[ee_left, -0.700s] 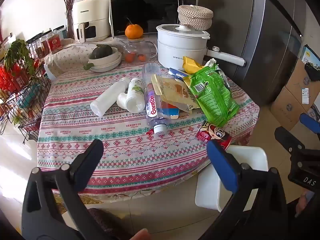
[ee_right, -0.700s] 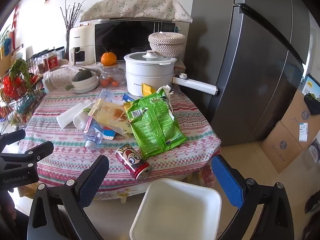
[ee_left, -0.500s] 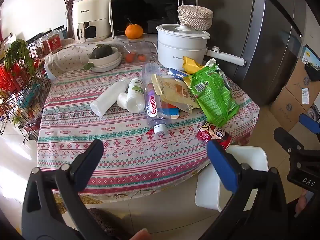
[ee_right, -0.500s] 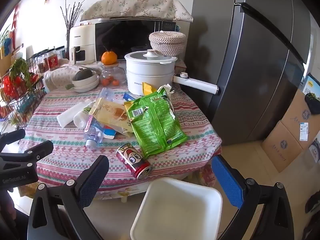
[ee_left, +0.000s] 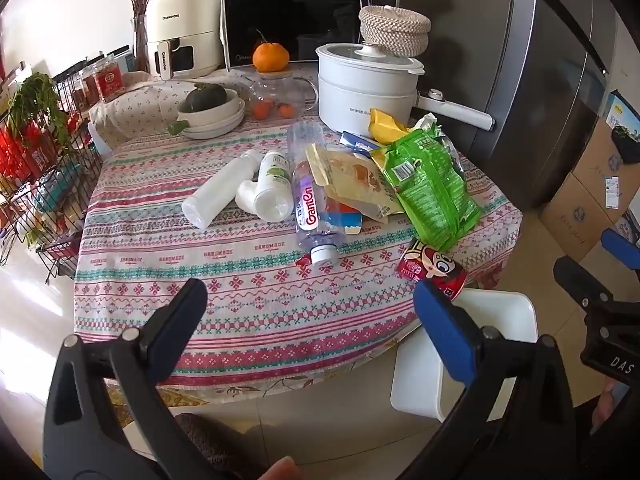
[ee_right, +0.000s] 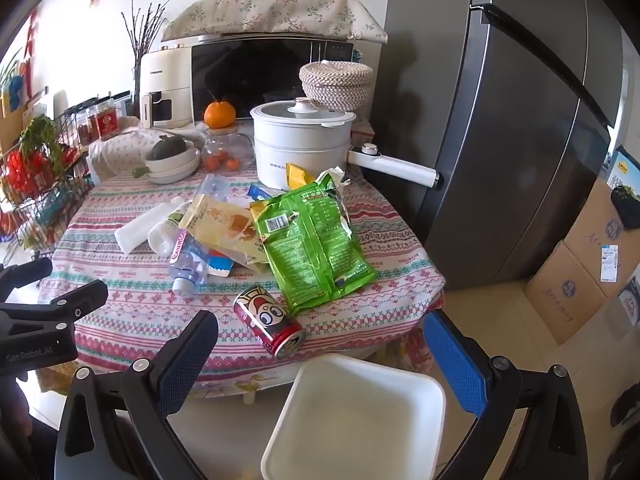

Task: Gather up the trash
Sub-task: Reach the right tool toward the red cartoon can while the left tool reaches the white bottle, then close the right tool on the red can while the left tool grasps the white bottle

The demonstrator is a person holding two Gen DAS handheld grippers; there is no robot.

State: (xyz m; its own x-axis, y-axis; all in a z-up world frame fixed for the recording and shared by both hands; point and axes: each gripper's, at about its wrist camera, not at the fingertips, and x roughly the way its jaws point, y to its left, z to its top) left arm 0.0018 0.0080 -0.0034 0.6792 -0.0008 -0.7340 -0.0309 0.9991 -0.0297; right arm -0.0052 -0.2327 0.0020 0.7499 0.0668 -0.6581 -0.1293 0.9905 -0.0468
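Trash lies on a round table with a patterned cloth [ee_left: 248, 292]: a red cartoon can [ee_right: 269, 321] near the front edge, a green snack bag [ee_right: 312, 240], a yellow pouch [ee_right: 224, 224], a clear plastic bottle [ee_left: 312, 208] and two white bottles [ee_left: 244, 188]. A white bin [ee_right: 356, 416] stands open on the floor just below the can. My left gripper [ee_left: 308, 320] hangs open before the table's near edge, nothing between its fingers. My right gripper [ee_right: 320, 356] is open above the bin, short of the can, holding nothing.
A white pot [ee_right: 304, 148], a woven basket [ee_right: 336, 84], a microwave [ee_right: 260, 76], a bowl stack [ee_right: 172, 160] and an orange [ee_right: 219, 114] crowd the table's back. A grey fridge [ee_right: 520, 140] stands right, cardboard boxes [ee_right: 588, 264] on the floor, a wire rack [ee_left: 36, 184] left.
Both grippers have barely shifted; the right view has crept slightly toward the table. Nothing was grasped or moved.
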